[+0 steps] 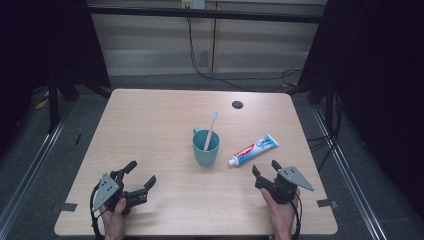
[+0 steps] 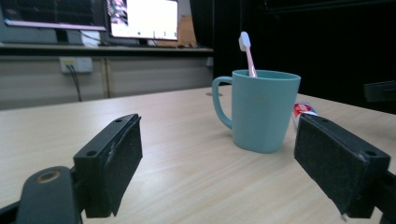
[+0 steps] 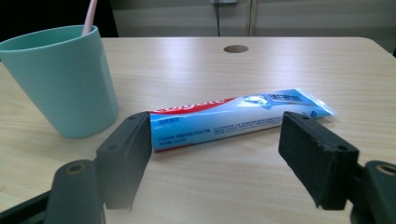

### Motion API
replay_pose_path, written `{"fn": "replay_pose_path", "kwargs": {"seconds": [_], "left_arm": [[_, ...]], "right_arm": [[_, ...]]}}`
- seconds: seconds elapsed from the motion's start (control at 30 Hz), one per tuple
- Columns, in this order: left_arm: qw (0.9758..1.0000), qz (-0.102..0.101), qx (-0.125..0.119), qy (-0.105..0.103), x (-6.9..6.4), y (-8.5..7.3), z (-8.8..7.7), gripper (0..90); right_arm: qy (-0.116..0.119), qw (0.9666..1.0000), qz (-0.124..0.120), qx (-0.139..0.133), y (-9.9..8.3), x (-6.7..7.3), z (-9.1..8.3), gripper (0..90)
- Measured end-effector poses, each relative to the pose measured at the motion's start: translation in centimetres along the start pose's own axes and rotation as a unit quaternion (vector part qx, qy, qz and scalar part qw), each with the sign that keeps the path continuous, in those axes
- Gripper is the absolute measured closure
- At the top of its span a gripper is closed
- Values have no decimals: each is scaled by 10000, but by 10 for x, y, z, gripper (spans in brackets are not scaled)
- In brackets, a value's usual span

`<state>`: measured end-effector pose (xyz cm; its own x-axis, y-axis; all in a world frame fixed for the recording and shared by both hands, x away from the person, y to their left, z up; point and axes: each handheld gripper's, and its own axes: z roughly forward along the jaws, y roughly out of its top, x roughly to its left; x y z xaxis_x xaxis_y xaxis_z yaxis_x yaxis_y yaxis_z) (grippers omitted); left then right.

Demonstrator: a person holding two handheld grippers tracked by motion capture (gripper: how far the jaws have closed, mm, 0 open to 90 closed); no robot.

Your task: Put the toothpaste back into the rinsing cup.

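- Lying flat on the table, toothpaste tube just right of the teal cup, near but apart; cap end pointing toward the near edge, crimped end angling away.
- Sitting low just behind the tube, right gripper lining up on it; jaws spread apart, nothing between the pads, nothing gripped yet.
- Framing the tube's body between the two black jaws in the right gripper view, tube lying crosswise ahead of them — likely setting up a pinch across the width rather than on the cap.
- Standing upright in the cup, pink toothbrush, head up and leaning toward the far side; probably parked there so the handle stays easy to grab.
- Waiting at the near left of the table, left gripper, jaws wide and empty, well apart from the cup.
- Pointing at the cup in the left gripper view, handle facing that gripper's left — looking like a setup for steadying the cup or taking the brush.
- Resting low by the table's near edge, both hands.
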<state>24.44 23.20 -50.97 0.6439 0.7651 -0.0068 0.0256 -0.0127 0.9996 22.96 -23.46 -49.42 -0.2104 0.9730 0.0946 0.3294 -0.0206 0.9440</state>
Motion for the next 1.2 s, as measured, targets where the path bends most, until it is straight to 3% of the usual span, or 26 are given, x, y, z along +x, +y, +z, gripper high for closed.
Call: {"fn": "replay_pose_path", "kwargs": {"seconds": [0.17, 0.23, 0.33, 0.37, 0.53, 0.83, 1.0, 1.1, 1.2], "left_arm": [[10000, -16, -21, -53, -1, 0, 1, 152], [9999, 81, -32, -113, 0, 0, 1, 152], [10000, 90, -5, -30, 0, 0, 1, 153], [10000, -22, -34, 62, -2, 0, 1, 154], [10000, -25, -50, 64, -3, 0, 1, 155], [10000, -28, -54, 54, -3, 0, 1, 156], [10000, -26, -50, 47, -3, 0, 1, 156], [10000, -34, -54, 50, -3, 0, 1, 156], [10000, -26, -50, 46, -3, 0, 1, 156]], "right_arm": [[78, 9998, -112, 169, 15, 6, 5, 283], [103, 9994, -179, 263, 21, 6, 8, 321], [42, 9990, -253, 357, 29, 5, 11, 316], [41, 9990, -212, 395, 33, 4, 12, 313], [-28, 9980, -223, 584, 45, 0, 18, 339], [9, 9950, 63, 995, 66, -14, 26, 384], [212, 9893, 344, 1405, 76, -20, 31, 396], [216, 9879, 435, 1470, 80, -22, 33, 404], [76, 9848, 580, 1633, 84, -24, 38, 403]]}}
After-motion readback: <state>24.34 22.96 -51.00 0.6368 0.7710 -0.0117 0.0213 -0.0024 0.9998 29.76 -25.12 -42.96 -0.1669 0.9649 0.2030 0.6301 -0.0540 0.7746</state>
